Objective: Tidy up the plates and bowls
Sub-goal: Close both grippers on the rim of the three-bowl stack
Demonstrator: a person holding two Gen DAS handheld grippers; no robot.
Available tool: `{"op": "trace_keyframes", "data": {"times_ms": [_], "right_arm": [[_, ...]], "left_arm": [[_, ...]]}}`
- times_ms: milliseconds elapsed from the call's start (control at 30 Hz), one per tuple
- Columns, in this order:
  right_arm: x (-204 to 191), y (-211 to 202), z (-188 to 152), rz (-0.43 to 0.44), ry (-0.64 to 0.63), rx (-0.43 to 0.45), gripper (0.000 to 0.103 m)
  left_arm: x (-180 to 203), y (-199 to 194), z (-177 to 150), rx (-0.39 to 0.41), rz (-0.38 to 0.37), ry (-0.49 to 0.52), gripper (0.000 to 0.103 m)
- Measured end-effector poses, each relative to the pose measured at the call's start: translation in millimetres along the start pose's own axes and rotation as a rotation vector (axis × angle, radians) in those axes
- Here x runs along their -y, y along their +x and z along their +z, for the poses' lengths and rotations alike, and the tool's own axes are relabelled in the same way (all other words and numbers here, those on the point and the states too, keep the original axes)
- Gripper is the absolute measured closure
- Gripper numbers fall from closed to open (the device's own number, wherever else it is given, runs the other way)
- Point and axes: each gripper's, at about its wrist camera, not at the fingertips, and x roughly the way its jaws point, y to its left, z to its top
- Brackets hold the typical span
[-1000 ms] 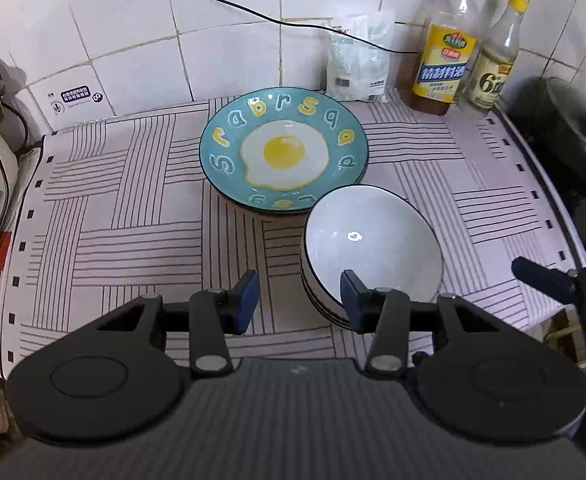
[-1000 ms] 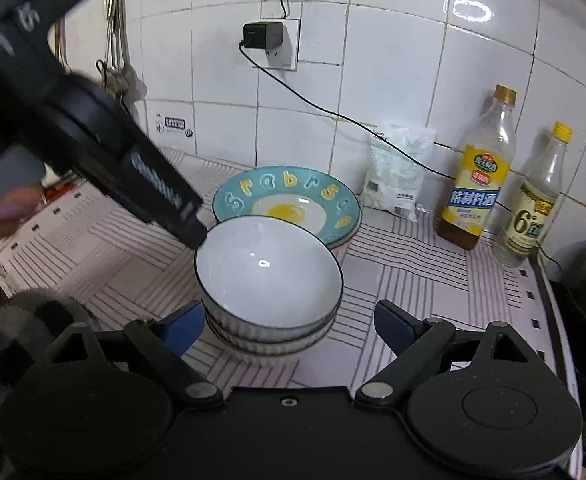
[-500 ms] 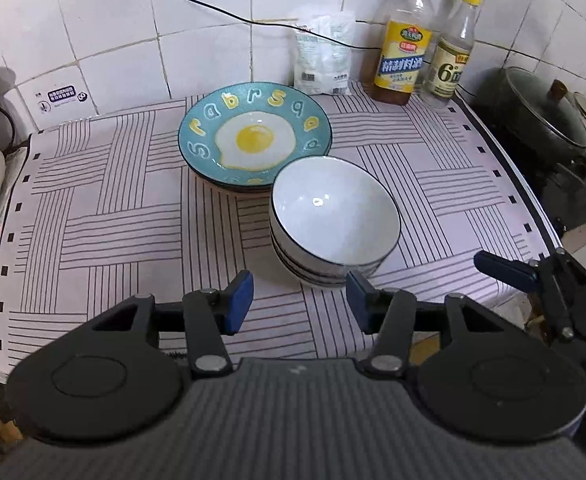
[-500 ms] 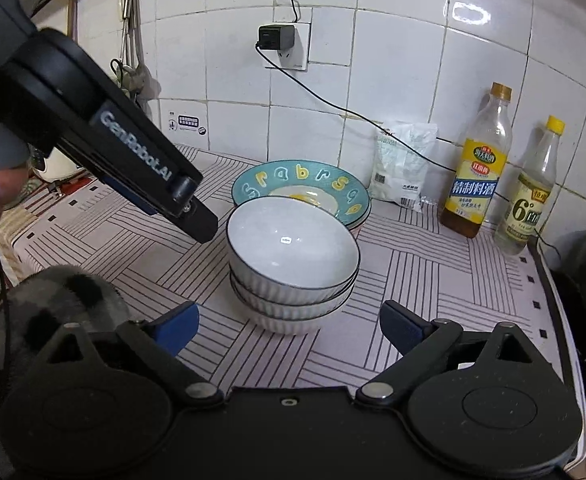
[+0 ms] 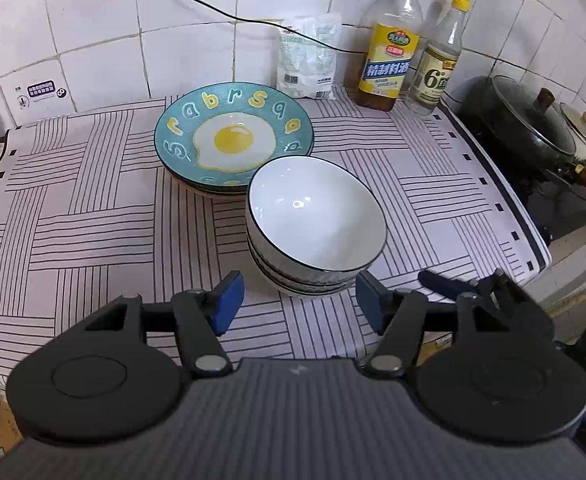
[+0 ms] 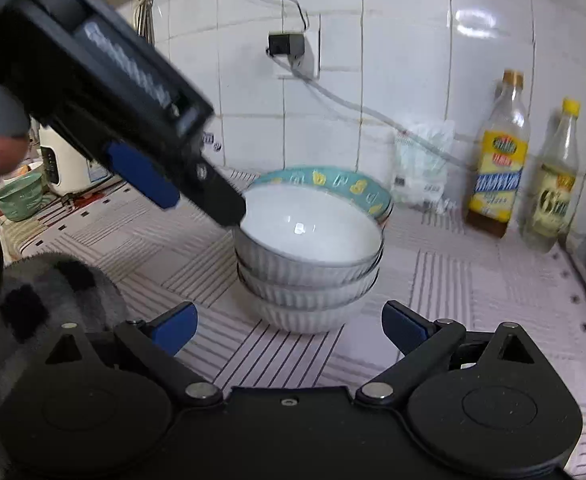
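**White bowls stacked beside the egg plates**

White ribbed bowls (image 5: 316, 220) stand in a stack of three on the surface (image 5: 73, 216), which is covered by a cloth with black line patterns. The top bowl has a thin dark rim and is empty inside. Just behind the stack, touching or almost touching it, lies a small pile of teal plates (image 5: 233, 136) with a fried egg picture and yellow letters.

The left gripper (image 5: 299, 300) is above the near side of the bowls; its jaws are opening and nothing is between them. The right gripper (image 6: 289, 330) is low in front of the stack, released, jaws spread wide on both sides of the lowest bowl without touching it.

At the tiled wall stand a white bag (image 5: 308, 58) and two bottles (image 5: 389, 36). A dark pan with a lid (image 5: 521, 120) is at the right.
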Motion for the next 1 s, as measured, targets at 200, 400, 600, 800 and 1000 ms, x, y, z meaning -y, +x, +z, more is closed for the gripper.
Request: {"op": "trace_keyframes", "data": {"times_ms": [200, 400, 600, 800, 1000], "right_arm": [[14.6, 31.4, -12.3, 0.047, 0.079, -0.137, 0.003], [19.6, 53.9, -16.2, 0.011, 0.115, -0.106, 0.003], [23.7, 73.8, -16.0, 0.021, 0.148, -0.078, 0.003], [24.2, 83.8, -10.1, 0.053, 0.161, -0.038, 0.003], [27.6, 89.8, -8.7, 0.064, 0.190, -0.019, 0.001]], "left_arm": [[-8.0, 18.3, 4.3, 0.004, 0.024, -0.029, 0.031], [-13.4, 45.8, 13.8, -0.024, 0.045, -0.088, 0.031], [-19.2, 66.0, 19.9, -0.043, 0.070, -0.112, 0.031], [-29.1, 84.8, 19.7, -0.081, 0.065, -0.148, 0.033], [-20.1, 93.9, 12.7, -0.098, 0.033, -0.113, 0.041]]}}
